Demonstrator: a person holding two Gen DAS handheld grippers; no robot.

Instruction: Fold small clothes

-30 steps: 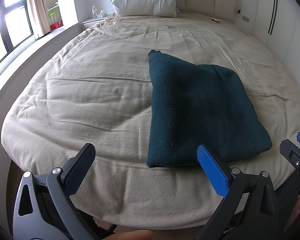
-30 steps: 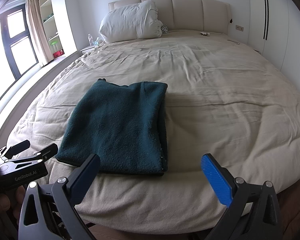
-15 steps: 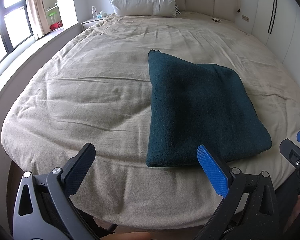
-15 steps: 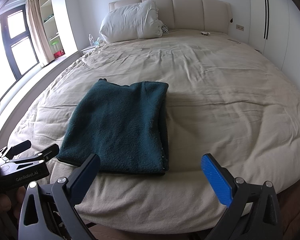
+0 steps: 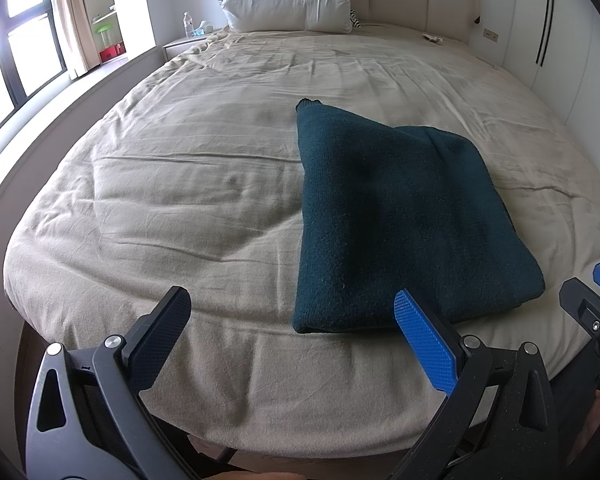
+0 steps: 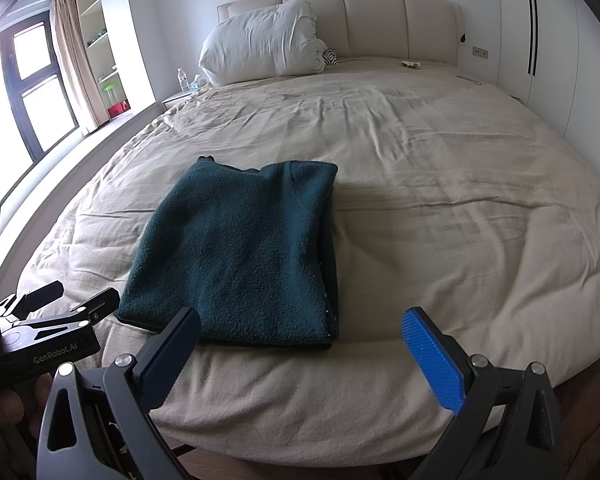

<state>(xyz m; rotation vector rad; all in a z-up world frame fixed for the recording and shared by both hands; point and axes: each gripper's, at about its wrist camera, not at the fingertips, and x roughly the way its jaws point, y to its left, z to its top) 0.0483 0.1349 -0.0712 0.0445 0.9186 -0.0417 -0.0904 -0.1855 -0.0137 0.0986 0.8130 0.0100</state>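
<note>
A folded teal garment [image 5: 400,220] lies flat on the bed [image 5: 180,184], with the left gripper [image 5: 296,320] and right gripper [image 6: 304,340] both spread wide, empty, at the near edge.

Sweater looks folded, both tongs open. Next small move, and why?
Probably none on the sweater: it lies as a flat folded rectangle near the foot of the bed, and the left tongs and right tongs are both open, empty and short of it. I'd draw both back a little; one corner juts at its far edge, at most a tidy-up.

Bright daylight from blown-out window [image 6: 40,92] — sharp focus, fisheye-bent edges
</note>
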